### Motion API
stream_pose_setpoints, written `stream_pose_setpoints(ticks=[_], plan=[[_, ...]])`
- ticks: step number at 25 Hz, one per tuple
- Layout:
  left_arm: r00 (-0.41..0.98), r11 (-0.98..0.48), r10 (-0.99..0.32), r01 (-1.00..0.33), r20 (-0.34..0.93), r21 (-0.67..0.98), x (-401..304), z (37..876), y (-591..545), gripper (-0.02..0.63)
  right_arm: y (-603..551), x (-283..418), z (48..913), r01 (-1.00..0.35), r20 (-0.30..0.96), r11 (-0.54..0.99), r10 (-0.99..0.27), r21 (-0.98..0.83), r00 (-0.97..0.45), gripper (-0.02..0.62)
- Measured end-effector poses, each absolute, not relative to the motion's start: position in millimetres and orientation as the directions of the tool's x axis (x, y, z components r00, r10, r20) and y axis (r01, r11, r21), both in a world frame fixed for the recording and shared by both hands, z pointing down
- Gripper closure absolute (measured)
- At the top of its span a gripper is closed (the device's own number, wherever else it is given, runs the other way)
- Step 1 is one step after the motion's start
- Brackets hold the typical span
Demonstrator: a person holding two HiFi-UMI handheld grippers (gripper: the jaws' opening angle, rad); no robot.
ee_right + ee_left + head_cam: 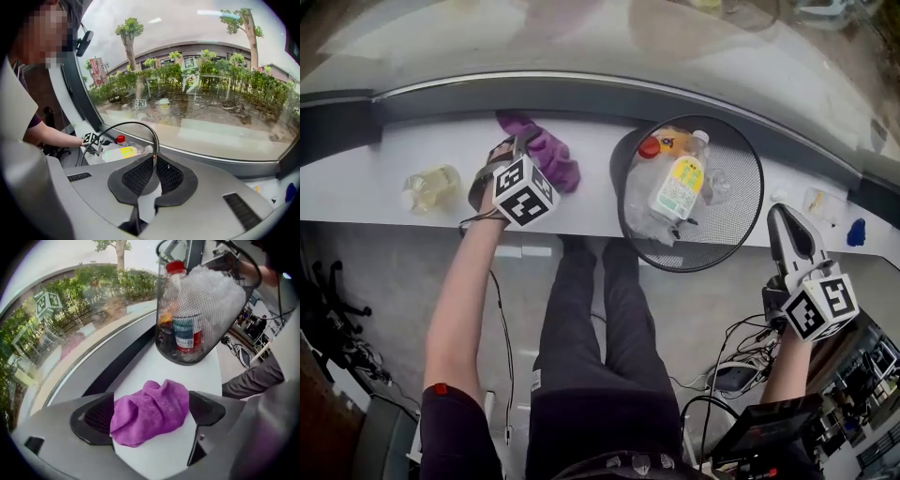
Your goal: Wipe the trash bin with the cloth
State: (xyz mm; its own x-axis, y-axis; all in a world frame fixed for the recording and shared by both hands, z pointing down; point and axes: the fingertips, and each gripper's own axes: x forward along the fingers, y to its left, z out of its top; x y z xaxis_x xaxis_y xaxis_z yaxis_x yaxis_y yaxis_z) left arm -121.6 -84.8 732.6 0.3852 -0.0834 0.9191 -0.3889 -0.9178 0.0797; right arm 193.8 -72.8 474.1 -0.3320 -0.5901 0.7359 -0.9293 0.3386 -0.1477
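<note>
The left gripper has its fingers open around the purple cloth on the white table. The right gripper has its fingers closed and empty, near the mesh trash bin.

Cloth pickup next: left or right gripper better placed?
Left. The left gripper has its open fingers on either side of the purple cloth on the ledge. The right gripper is shut and sits on the far side of the trash bin from the cloth.
</note>
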Motion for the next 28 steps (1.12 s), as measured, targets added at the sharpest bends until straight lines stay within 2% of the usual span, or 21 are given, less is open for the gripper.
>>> stream_pose_setpoints(ticks=[1, 4, 5, 6, 8, 9, 10, 11, 12, 15, 18, 21, 24, 28], plan=[[0.375, -0.917, -0.075, -0.389, 0.924, 0.084, -121.3, 742.0, -83.9, 0.109, -74.7, 194.2, 479.0, -0.928, 0.737, 0.339, -0.587, -0.152, -0.336, 0.594], [0.339, -0.916, -0.053, -0.39, 0.939, 0.089, -121.7, 764.8, -81.2, 0.115, -76.3, 189.7, 492.9, -0.918, 0.745, 0.355, -0.561, -0.177, -0.36, 0.514], [0.332, -0.917, -0.048, -0.389, 0.942, 0.091, -122.0, 769.8, -81.1, 0.136, -77.1, 188.0, 497.7, -0.916, 0.749, 0.358, -0.555, -0.179, -0.363, 0.498], [0.33, -0.917, -0.044, -0.388, 0.943, 0.093, -122.0, 773.0, -81.6, 0.191, -78.0, 186.4, 502.4, -0.915, 0.752, 0.361, -0.549, -0.179, -0.364, 0.491], [0.34, -0.917, -0.045, -0.387, 0.939, 0.096, -120.9, 773.6, -83.1, 0.234, -79.6, 183.3, 510.8, -0.914, 0.76, 0.362, -0.537, -0.184, -0.366, 0.489], [0.35, -0.914, -0.049, -0.393, 0.936, 0.099, -120.3, 771.9, -83.3, 0.278, -80.0, 182.2, 514.2, -0.914, 0.765, 0.359, -0.529, -0.189, -0.367, 0.489], [0.363, -0.908, -0.053, -0.405, 0.93, 0.106, -119.8, 769.3, -83.0, 0.39, -80.1, 181.0, 517.2, -0.913, 0.77, 0.356, -0.52, -0.197, -0.369, 0.489], [0.38, -0.9, -0.057, -0.42, 0.923, 0.117, -119.2, 765.8, -81.9, 0.454, -80.1, 179.6, 519.7, -0.913, 0.774, 0.35, -0.51, -0.21, -0.374, 0.489], [0.402, -0.892, -0.064, -0.434, 0.913, 0.129, -118.0, 759.9, -80.7, 0.473, -80.3, 178.3, 521.6, -0.912, 0.776, 0.339, -0.502, -0.229, -0.381, 0.494], [0.533, -0.862, -0.153, -0.484, 0.832, 0.151, -106.3, 713.7, -86.5, 0.485, -81.4, 178.1, 523.4, -0.908, 0.757, 0.251, -0.502, -0.336, -0.418, 0.521], [0.679, -0.829, -0.318, -0.538, 0.662, 0.154, -92.5, 629.3, -110.7, 0.486, -83.6, 180.1, 523.5, -0.886, 0.726, 0.161, -0.519, -0.436, -0.451, 0.526], [0.744, -0.824, -0.44, -0.558, 0.503, 0.105, -83.9, 554.9, -136.0, 0.486, -87.9, 178.4, 522.3, -0.83, 0.669, 0.115, -0.536, -0.546, -0.515, 0.527], [0.773, -0.828, -0.455, -0.55, 0.442, 0.111, -73.4, 526.5, -147.1, 0.486, -88.3, 181.2, 521.9, -0.802, 0.643, 0.079, -0.553, -0.592, -0.53, 0.526], [0.814, -0.87, -0.391, -0.479, 0.429, 0.117, -54.0, 530.3, -136.8, 0.486, -87.9, 182.4, 522.6, -0.78, 0.635, 0.034, -0.561, -0.624, -0.532, 0.525]])
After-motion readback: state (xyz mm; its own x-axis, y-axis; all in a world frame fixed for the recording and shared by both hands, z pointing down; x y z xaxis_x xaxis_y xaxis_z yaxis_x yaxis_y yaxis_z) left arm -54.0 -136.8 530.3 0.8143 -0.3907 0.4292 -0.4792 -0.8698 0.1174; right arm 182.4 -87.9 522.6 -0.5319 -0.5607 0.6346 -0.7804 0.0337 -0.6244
